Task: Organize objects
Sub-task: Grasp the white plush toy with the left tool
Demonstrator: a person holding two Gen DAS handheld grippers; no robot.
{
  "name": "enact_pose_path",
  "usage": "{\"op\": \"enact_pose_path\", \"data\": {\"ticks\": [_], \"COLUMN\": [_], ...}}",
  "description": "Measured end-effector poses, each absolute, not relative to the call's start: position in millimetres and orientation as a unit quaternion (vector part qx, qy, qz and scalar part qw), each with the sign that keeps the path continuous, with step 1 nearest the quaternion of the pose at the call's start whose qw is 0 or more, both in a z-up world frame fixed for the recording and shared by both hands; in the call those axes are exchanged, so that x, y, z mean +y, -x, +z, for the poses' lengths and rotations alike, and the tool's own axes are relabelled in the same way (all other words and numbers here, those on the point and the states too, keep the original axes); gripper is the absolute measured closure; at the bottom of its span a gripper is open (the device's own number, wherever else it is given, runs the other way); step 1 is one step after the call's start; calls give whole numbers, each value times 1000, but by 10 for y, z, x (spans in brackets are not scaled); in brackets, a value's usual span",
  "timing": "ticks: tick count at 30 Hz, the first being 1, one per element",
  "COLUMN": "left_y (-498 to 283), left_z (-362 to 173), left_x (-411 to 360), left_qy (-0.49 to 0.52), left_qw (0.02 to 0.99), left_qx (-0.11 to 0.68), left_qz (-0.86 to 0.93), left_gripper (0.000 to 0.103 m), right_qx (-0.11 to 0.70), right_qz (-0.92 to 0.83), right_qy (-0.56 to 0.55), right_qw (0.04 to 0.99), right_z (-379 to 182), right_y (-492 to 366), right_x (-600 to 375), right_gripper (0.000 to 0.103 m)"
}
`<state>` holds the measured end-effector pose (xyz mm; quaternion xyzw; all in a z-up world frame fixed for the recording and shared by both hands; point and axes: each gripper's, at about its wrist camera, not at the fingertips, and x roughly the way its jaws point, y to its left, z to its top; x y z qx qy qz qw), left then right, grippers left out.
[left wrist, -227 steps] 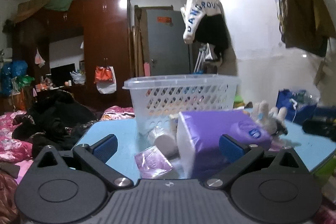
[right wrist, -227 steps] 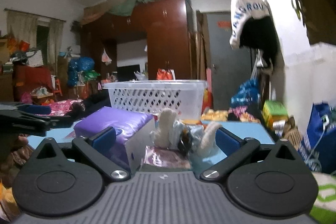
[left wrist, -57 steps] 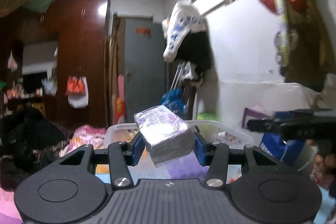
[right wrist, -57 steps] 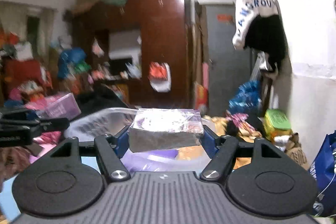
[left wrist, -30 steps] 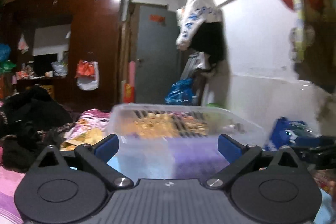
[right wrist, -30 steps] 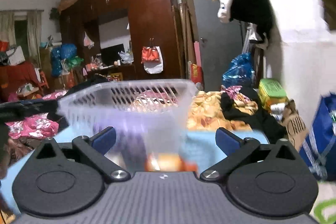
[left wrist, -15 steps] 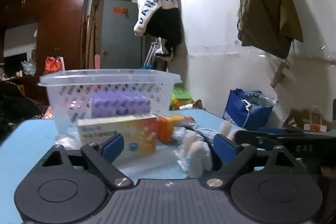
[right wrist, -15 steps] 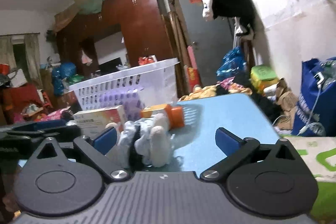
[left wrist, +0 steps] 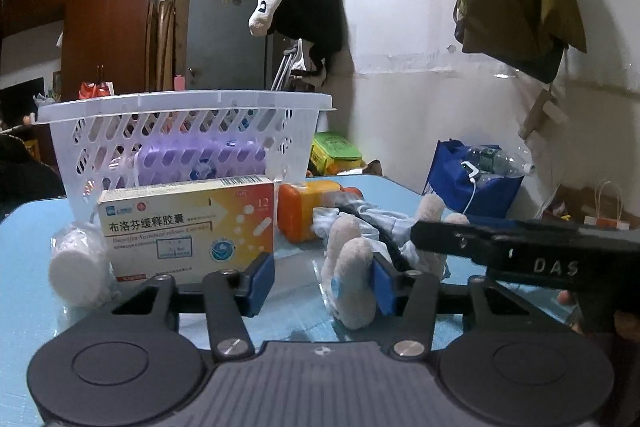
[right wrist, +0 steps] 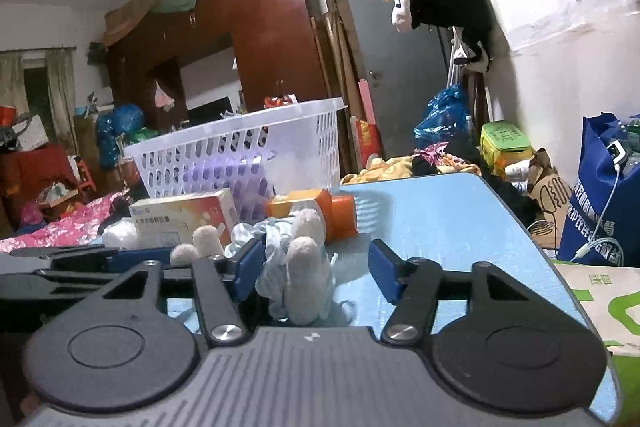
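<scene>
Both tongs have dropped from the basket [left wrist: 180,131] to the worktop [right wrist: 440,211]; left tongs [left wrist: 320,283] and right tongs [right wrist: 316,275], still unclenched, are closing around the stuffed toy [right wrist: 300,259] mid-worktop. Grip its body squarely.

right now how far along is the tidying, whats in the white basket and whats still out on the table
Done: purple packs lie inside the white slotted plastic basket. In hand: both grippers are closing around the plush toy in pale blue cloth, left gripper and right gripper, neither clearly gripping. Left on the blue table: the toy, yellow-and-white medicine box, orange bottle, white wrapped roll.
</scene>
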<state>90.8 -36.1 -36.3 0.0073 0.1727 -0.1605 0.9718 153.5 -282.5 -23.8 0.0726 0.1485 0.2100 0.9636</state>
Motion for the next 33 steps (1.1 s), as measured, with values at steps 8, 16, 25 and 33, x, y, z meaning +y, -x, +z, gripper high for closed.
{"op": "enact_pose_path", "data": {"ticks": [8,16,25,33], "left_y": [-895,-786,-651,-561], "left_z": [-379,-340,-246,-181], "left_x": [-411,-399,-355,-300], "left_qy": [-12,-13,-10,-8], "left_qw": [971,974,976,977], "left_qx": [161,122,92,69], "left_qz": [-178,-190,-198,-201], "left_gripper": [82,85,85,86], "right_qx": [150,117,90,73], "right_qz": [229,230,239,243], "right_qy": [-61,-50,-49,-45], "right_qw": [960,965,966,966], "right_z": [-251,-231,-136,-52], "right_y": [-1502,-1376,-1304,-1264], "right_x": [-2777,-2777,-2764,-2745], "right_gripper": [80,87,87,87]}}
